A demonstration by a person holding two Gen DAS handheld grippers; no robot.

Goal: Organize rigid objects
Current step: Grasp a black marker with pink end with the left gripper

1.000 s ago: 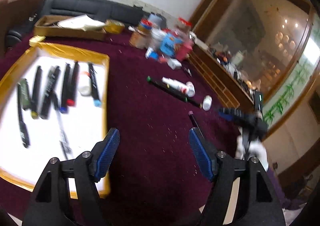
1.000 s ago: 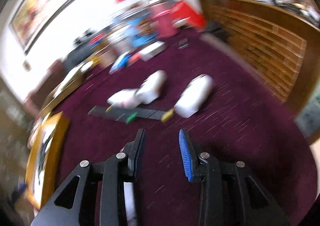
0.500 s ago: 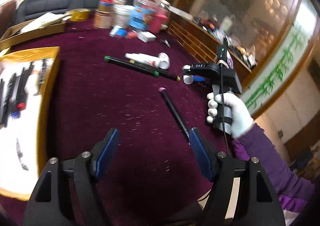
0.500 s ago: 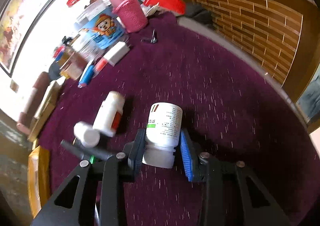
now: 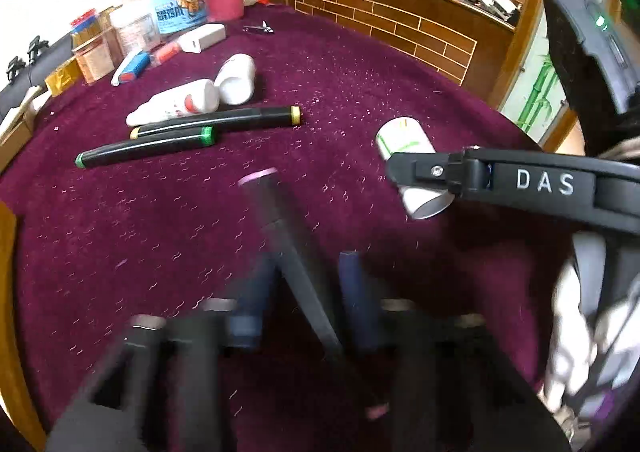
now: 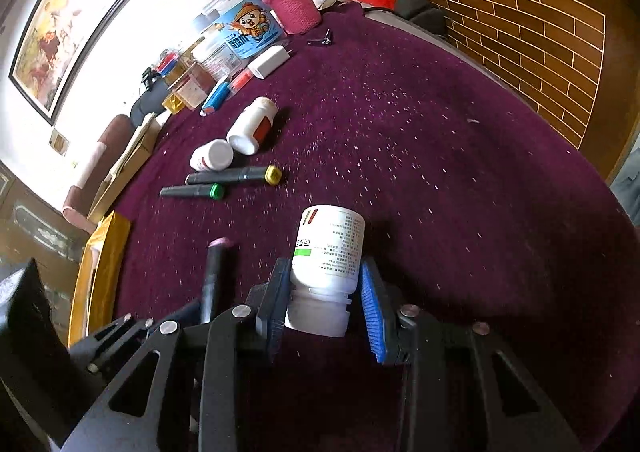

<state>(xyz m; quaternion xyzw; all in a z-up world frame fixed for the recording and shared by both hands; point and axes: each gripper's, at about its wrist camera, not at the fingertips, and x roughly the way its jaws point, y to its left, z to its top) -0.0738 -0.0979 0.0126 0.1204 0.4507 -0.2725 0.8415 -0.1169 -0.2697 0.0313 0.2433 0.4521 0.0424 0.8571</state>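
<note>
A white pill bottle [image 6: 326, 264] with a green stripe lies on the purple cloth between the blue pads of my right gripper [image 6: 325, 306]; the pads sit against its cap end. It also shows in the left wrist view [image 5: 408, 162], behind the right gripper's arm. A black marker with a pink cap [image 5: 286, 248] lies between the blurred fingers of my left gripper [image 5: 304, 292], whose jaws stand apart around it. The same marker [image 6: 214, 276] shows left of the bottle.
Two black markers [image 5: 216, 120], green- and yellow-capped, and two white bottles [image 5: 236, 78] lie farther back. Jars, a pink flask [image 6: 290, 2] and small boxes crowd the far edge. A gold-rimmed tray [image 6: 100, 264] is at the left. A brick-pattern wooden counter [image 6: 540, 32] curves along the right.
My left gripper swung right from the tray and dropped low over the pink-capped marker. My right gripper closed in around the white bottle and stays there.
</note>
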